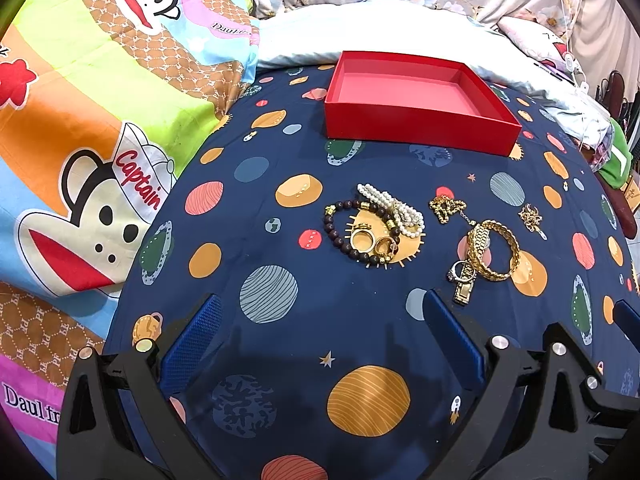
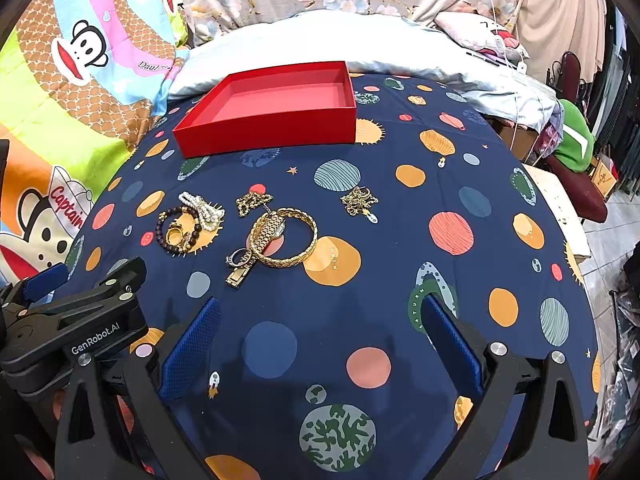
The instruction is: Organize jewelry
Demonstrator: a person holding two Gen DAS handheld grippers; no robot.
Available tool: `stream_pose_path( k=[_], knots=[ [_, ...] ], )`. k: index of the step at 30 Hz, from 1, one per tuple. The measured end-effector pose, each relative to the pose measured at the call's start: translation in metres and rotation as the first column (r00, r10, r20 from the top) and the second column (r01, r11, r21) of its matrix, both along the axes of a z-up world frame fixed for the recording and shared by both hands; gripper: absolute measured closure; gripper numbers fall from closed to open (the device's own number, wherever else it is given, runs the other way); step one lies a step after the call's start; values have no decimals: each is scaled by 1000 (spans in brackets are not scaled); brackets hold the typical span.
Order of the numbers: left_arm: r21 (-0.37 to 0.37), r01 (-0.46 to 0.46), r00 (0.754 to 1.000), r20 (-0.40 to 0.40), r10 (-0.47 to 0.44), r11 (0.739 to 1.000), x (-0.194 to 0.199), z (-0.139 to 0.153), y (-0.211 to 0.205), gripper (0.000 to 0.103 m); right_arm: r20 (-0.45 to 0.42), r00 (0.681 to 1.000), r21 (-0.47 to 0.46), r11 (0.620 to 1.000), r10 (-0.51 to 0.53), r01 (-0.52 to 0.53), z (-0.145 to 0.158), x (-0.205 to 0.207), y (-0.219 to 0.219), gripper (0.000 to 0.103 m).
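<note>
An empty red box (image 1: 416, 108) (image 2: 272, 112) sits at the far side of the navy planet-print cloth (image 1: 280, 208) (image 2: 400, 208). Jewelry lies in front of it: a dark bead bracelet (image 1: 340, 236) (image 2: 162, 232) with gold rings (image 1: 362, 239) (image 2: 175, 234) inside it, a pearl bracelet (image 1: 394, 206) (image 2: 206, 210), a gold watch and bangle (image 1: 494, 250) (image 2: 286, 240), a silver ring (image 1: 458, 271) (image 2: 236, 258), and two gold chains (image 1: 447, 206) (image 1: 530, 216) (image 2: 252, 202) (image 2: 358, 200). My left gripper (image 1: 320, 336) is open and empty, just short of the jewelry. My right gripper (image 2: 320, 340) is open and empty, near the watch.
A cartoon monkey blanket (image 1: 80, 140) (image 2: 60, 100) lies to the left. A white pillow (image 1: 360, 32) (image 2: 320, 40) is behind the box. Clothes and a chair (image 2: 576, 148) stand at the right past the bed edge. The left gripper's body (image 2: 72, 320) shows in the right wrist view.
</note>
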State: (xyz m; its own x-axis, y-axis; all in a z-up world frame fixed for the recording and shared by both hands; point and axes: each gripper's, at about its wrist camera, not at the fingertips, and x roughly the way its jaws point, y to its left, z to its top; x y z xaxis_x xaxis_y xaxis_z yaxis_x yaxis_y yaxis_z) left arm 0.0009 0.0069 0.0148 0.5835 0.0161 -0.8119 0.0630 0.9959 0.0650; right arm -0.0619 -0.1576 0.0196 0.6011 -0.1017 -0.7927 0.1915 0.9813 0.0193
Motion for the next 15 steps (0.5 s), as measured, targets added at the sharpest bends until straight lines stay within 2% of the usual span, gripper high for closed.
stream_pose_path(
  k=[15],
  knots=[
    [-2,-1,1000,-1,1,1000,-1,-3,2,5,-5,1000,8,1000,-1,1,0,1,0,5]
  ],
)
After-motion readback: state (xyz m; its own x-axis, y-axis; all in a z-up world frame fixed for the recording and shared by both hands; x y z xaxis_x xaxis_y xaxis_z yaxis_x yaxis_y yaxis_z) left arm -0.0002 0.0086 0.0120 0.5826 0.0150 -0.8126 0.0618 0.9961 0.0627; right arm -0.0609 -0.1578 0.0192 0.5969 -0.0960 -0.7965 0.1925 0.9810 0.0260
